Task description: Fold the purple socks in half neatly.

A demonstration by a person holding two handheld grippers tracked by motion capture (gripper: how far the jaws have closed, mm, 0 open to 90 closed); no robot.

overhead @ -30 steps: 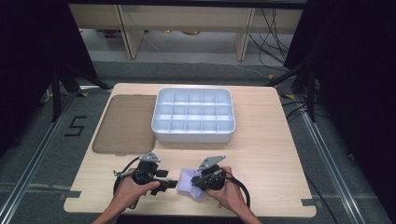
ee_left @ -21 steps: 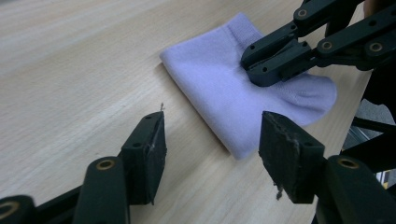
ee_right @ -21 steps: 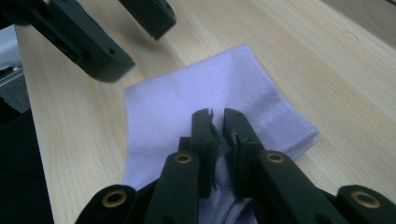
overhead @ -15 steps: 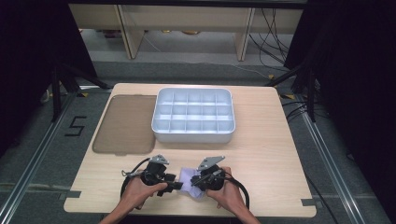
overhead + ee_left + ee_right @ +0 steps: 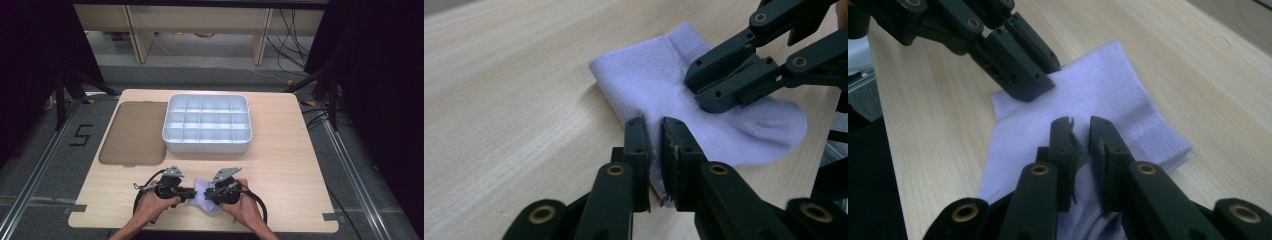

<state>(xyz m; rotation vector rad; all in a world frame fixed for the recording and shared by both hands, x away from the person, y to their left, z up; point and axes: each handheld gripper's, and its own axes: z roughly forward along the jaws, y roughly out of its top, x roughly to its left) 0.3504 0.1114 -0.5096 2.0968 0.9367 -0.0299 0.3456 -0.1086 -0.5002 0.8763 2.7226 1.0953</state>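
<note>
sock (image 5: 659,95) | pale lilac, ribbed cuff | seemingly folded flat

"5" on floor (image 5: 81,135)

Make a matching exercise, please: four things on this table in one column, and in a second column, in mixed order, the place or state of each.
Things:
1. lilac sock
2. white compartment tray
3. brown lid
4. left gripper

Places or states:
A. lies flat on the table, to the left of the tray
B. stands at the middle of the table, its compartments empty
C. jaws just closed, pinching an edge of the fabric
D. lies at the near edge, pinched from both sides

Pairs: 1-D, 2-B, 3-A, 4-C
</note>
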